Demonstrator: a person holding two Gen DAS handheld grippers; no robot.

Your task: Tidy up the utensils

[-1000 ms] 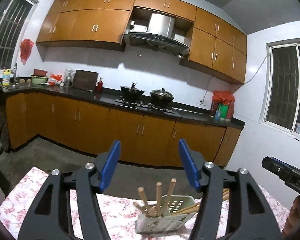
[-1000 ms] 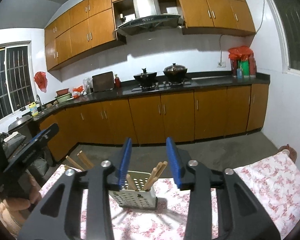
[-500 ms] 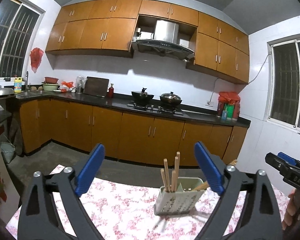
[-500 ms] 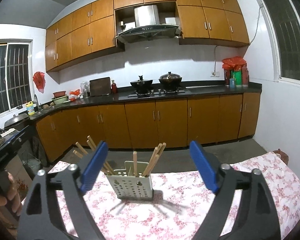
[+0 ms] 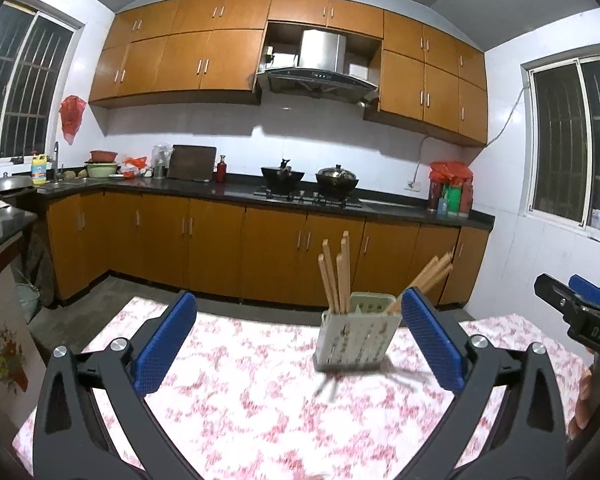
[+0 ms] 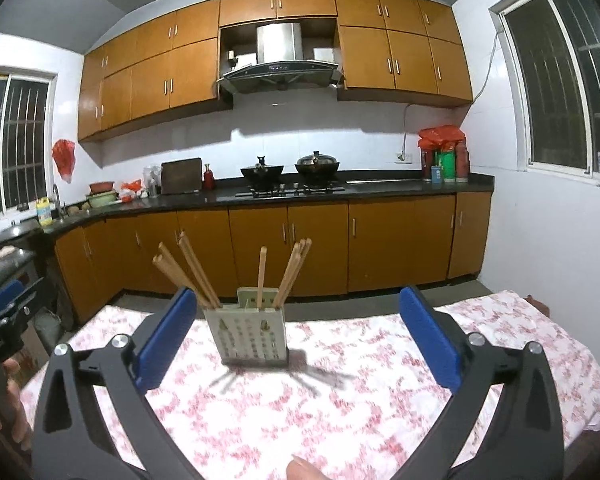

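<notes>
Wooden chopsticks (image 6: 262,276), several, stand loosely in a perforated holder (image 6: 254,334) on the floral tablecloth (image 6: 340,400). Left gripper (image 5: 300,344) and right gripper (image 6: 296,336): both empty, jaws opening wide, well short of it. Advice: keep clear; holder probably tips easily.

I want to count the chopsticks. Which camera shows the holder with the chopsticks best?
The right wrist view: the holder stands clear between the fingers, and its chopsticks fan apart. In the left wrist view the holder sits partly behind the right-hand finger, which hides the base of the leaning chopsticks.
</notes>
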